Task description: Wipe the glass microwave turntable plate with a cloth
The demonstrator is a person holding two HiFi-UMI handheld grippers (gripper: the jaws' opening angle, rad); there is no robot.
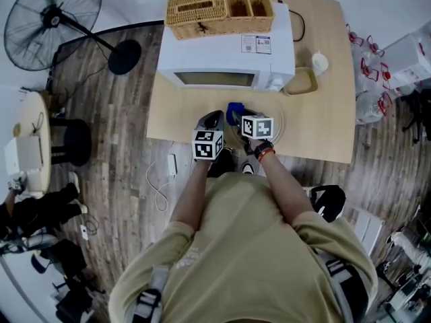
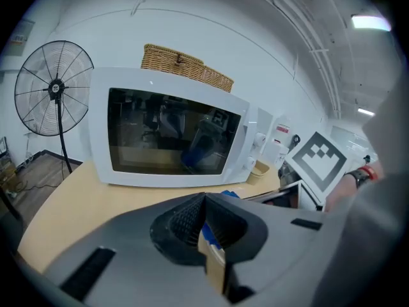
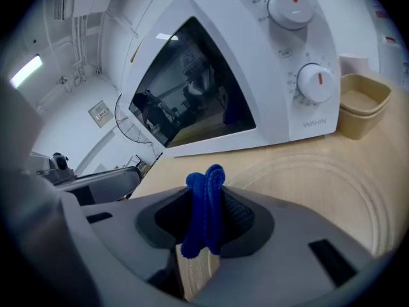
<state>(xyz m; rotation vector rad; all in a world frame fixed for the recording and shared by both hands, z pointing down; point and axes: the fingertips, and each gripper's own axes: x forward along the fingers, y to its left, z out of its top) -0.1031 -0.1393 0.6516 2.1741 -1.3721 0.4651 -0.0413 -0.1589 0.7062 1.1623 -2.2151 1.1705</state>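
Pinched upright in the right gripper [image 3: 208, 194], a bunched blue cloth [image 3: 203, 219] sits clamped between the two jaws, its folded top poking just past their tips. Right ahead of it, the glass turntable plate [image 3: 323, 178] lies flat on the wooden table [image 1: 316, 99], in front of the closed white microwave [image 3: 211, 75] and near the stacked beige bowls [image 3: 361, 104] by the microwave's dial side. The left gripper [image 2: 203, 219] is beside the right one at the table's near edge with its jaws drawn together; only a sliver shows between them, with a bit of blue and tan in it, and I cannot tell whether they nip the plate's rim or nothing at all. The step in hand looks like the wipe itself, at or near its start, since the cloth is over the plate. To do it well, I would tilt the right gripper so that the cloth meets the glass and the hard jaw tips do not, as little fabric stands proud of them. Light, even pressure in overlapping arcs from the rim inward should cover the raised ring as well as the flat centre. Smooth glass on a smooth tabletop will probably slide or spin under a sideways push, and the plate lies close to the near edge, so bracing it with the left gripper seems wise.
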